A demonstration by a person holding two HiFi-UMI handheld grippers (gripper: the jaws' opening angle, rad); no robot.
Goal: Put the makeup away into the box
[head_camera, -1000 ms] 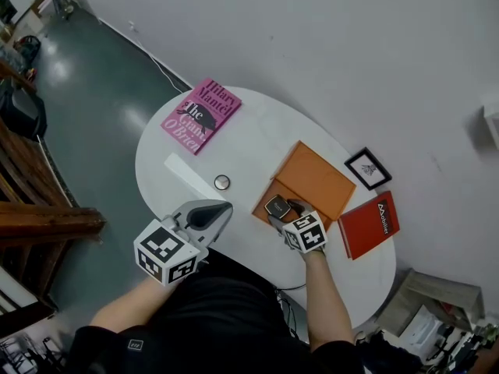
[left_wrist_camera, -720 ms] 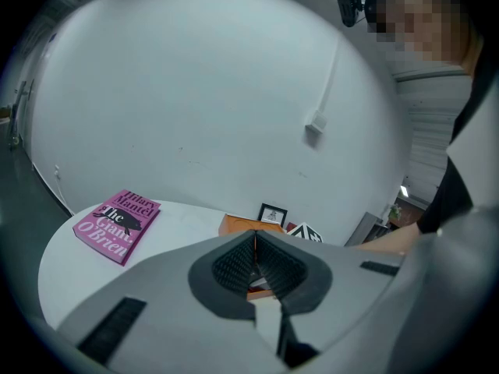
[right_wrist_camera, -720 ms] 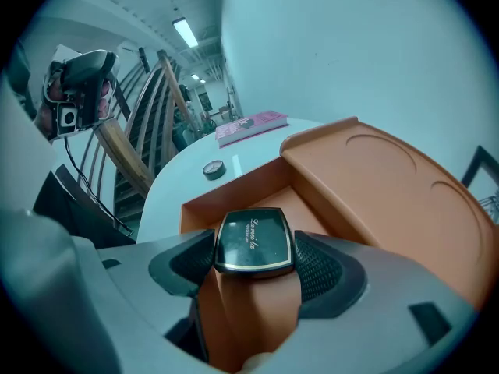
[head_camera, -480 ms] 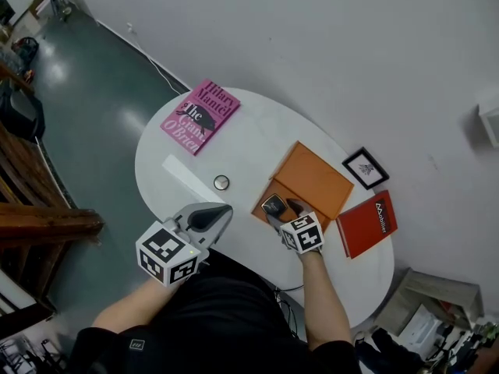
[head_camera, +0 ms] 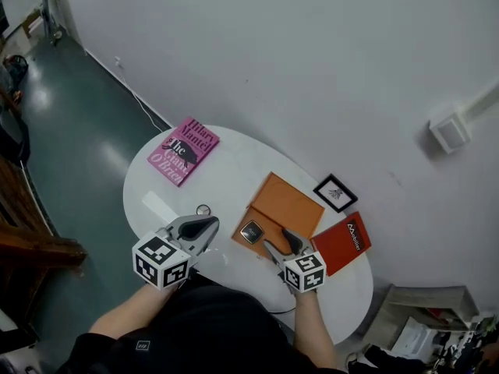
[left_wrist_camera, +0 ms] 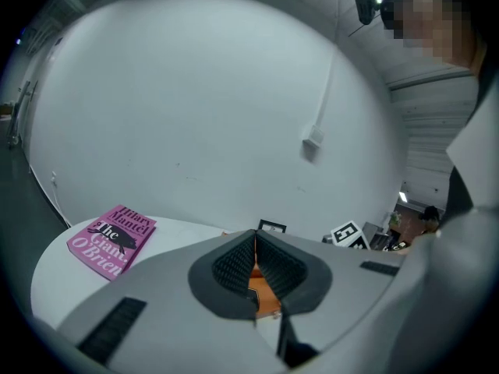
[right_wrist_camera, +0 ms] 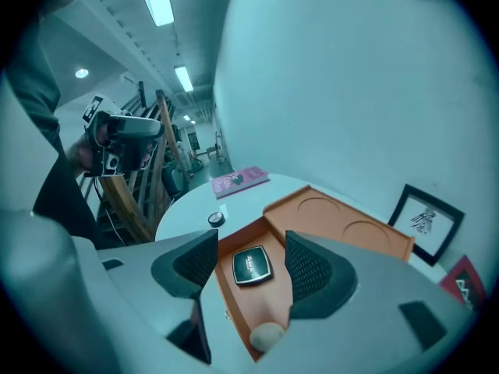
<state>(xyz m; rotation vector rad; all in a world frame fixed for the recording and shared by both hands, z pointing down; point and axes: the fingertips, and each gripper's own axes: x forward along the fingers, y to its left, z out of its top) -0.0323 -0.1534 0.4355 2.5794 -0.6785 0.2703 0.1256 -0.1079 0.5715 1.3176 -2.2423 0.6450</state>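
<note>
— Tongs on the right stand wide apart with nothing gripped, hanging just over the near end of the box. Why there?

— Probably because the compact lies flat on the box floor right below the gap. I judge that piece already put away, so there is nothing for them to close on. A pale sponge sits nearer in the same tray.

— And the left tongs?

— Pressed together and empty, raised over the near edge of the worktop, pointing toward the box. My guess is they are meant for the small round pot just ahead, which lies outside the box.

— What about the lid?

— It lies flat behind the tray, leaving it clear to reach. Beyond are a pink book, a framed picture and a red book, none of it makeup.
</note>
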